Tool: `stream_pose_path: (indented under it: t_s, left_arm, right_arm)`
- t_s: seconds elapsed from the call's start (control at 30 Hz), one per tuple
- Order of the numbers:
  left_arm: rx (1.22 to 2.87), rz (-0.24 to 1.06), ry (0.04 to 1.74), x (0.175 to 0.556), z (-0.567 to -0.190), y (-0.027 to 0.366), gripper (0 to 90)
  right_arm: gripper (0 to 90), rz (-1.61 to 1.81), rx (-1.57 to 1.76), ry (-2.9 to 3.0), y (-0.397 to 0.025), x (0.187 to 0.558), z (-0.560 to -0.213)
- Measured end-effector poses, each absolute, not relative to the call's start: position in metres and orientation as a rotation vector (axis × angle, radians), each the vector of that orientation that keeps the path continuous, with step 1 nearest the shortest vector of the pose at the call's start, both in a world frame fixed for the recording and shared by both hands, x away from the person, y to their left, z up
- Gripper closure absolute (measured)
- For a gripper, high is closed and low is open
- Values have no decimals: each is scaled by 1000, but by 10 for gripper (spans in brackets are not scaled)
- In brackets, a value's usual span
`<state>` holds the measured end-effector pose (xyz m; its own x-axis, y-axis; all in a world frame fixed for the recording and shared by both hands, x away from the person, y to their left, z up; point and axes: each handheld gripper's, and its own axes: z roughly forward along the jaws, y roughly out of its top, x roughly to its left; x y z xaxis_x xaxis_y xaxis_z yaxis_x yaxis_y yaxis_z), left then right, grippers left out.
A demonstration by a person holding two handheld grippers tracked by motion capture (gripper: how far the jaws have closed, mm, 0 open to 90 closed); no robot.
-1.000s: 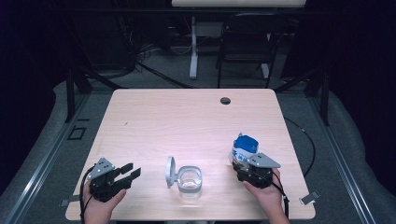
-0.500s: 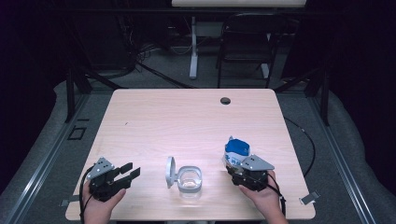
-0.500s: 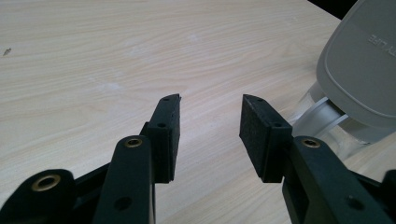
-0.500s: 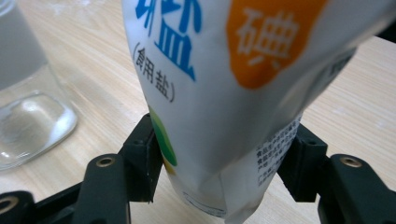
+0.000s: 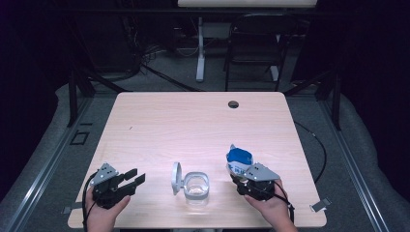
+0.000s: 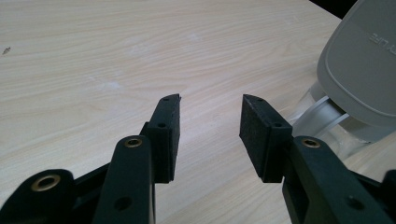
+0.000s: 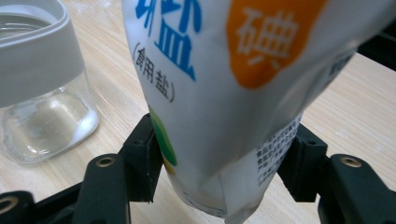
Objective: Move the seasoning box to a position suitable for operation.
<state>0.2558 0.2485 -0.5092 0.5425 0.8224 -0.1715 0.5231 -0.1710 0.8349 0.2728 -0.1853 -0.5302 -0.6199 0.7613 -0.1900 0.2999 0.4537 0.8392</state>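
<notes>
Near the front edge of the tabletop (image 5: 193, 121), right of its middle, your right gripper (image 5: 249, 181) has its jaws closed on the lower end of a salt pouch (image 5: 239, 158), which stands up out of the jaws with its blue top leaning toward the far edge. In the right gripper view the pouch (image 7: 224, 88) carries large blue Chinese characters, the smaller line "(食用盐)", a white "碘" on an orange patch, and fine print too small to read. Just left of it stands a clear glass jar (image 5: 197, 186) with a grey collar, its grey lid (image 5: 177, 171) flipped open. Toward the front left corner, your left gripper (image 5: 129, 178) rests with jaws wide apart, holding nothing.
</notes>
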Motion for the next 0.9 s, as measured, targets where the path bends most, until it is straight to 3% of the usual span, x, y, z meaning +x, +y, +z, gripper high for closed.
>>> stream_pose_path:
  t_s: [0.9]
  left_arm:
    - [1830,405,1119,256,-507,254,586]
  right_arm:
    - [401,948,627,2333,-164,279,-509]
